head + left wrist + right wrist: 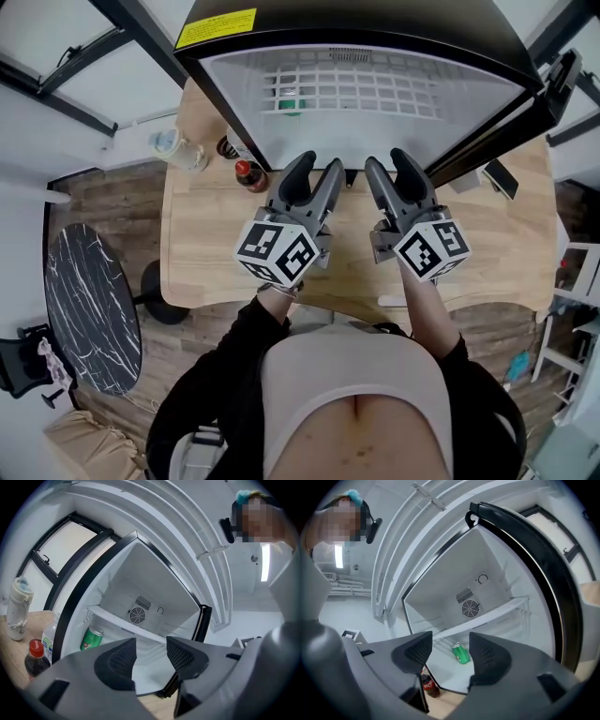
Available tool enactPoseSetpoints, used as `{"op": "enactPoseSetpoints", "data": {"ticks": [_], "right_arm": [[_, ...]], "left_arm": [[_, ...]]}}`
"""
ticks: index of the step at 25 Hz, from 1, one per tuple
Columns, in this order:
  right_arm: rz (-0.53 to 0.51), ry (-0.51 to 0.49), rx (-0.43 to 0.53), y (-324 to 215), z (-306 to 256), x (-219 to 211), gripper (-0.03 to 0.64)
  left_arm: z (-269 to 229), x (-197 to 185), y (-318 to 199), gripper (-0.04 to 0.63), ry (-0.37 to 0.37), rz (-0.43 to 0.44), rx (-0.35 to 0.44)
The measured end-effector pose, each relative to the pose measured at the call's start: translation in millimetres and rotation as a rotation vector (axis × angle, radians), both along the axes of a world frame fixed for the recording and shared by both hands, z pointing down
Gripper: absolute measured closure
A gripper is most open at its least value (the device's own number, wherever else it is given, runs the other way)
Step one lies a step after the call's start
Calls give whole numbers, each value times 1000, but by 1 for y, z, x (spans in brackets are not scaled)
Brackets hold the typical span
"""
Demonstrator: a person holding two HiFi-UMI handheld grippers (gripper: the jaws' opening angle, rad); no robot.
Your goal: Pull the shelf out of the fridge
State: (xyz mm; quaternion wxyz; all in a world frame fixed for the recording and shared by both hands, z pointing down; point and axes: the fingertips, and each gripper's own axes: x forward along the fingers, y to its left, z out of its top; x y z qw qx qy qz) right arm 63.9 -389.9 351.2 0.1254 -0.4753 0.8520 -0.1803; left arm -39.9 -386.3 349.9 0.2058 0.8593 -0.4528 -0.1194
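Note:
The small black fridge [375, 37] stands open on the wooden table [206, 234]. Its white wire shelf [347, 89] sits inside, with a green can [291, 105] under it. In the left gripper view the shelf [123, 622] crosses the cavity above the can [92, 638]. The right gripper view shows the shelf [492, 618] above the can [461, 653]. My left gripper [314, 175] and right gripper [387, 169] hover side by side just in front of the fridge mouth. Both stand open, nothing between the jaws, short of the shelf. The left gripper [151, 652] and right gripper [450, 654] point level into the fridge.
A cola bottle [249, 174] with a red cap stands by the fridge's left front corner, beside another bottle [228, 147]. A clear bottle [178, 150] stands further left. The fridge door [553, 89] hangs open at right. A dark round table [89, 309] stands on the floor at left.

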Motion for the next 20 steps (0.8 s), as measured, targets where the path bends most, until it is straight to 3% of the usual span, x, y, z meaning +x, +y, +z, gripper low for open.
{"op": "enactPoseSetpoints", "data": {"ticks": [7,20], "right_arm": [[24,-32,-24,-37,10,6,354],[72,-136,-87,-86,21,7,341]], "left_arm": [[12,0,-30,380,28,-22,-44],[14,5,-76,310,144,-38,-99]]}}
